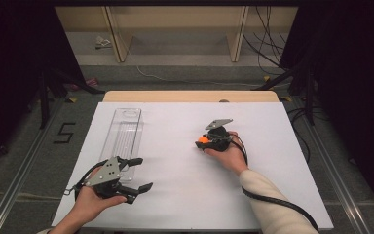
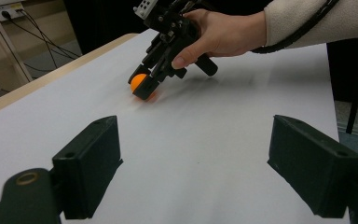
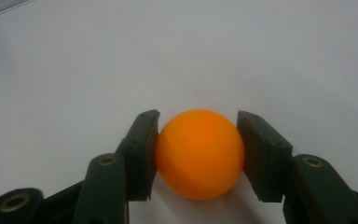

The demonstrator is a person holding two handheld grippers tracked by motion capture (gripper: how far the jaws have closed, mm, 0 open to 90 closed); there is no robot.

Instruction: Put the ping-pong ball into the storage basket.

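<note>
we have the right gripper (image 3: 198,156) clamped on the orange ball (image 3: 199,152) mid-desk (image 1: 185,195); the left gripper (image 2: 193,170) gapes empty. squeezing so smooth a ball off-centre could squirt it away.

Right gripper (image 1: 205,142) clamped, left gripper (image 1: 139,173) agape.

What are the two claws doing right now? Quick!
Left claw: open, holding nothing.
Right claw: closed on the orange ball.
</note>
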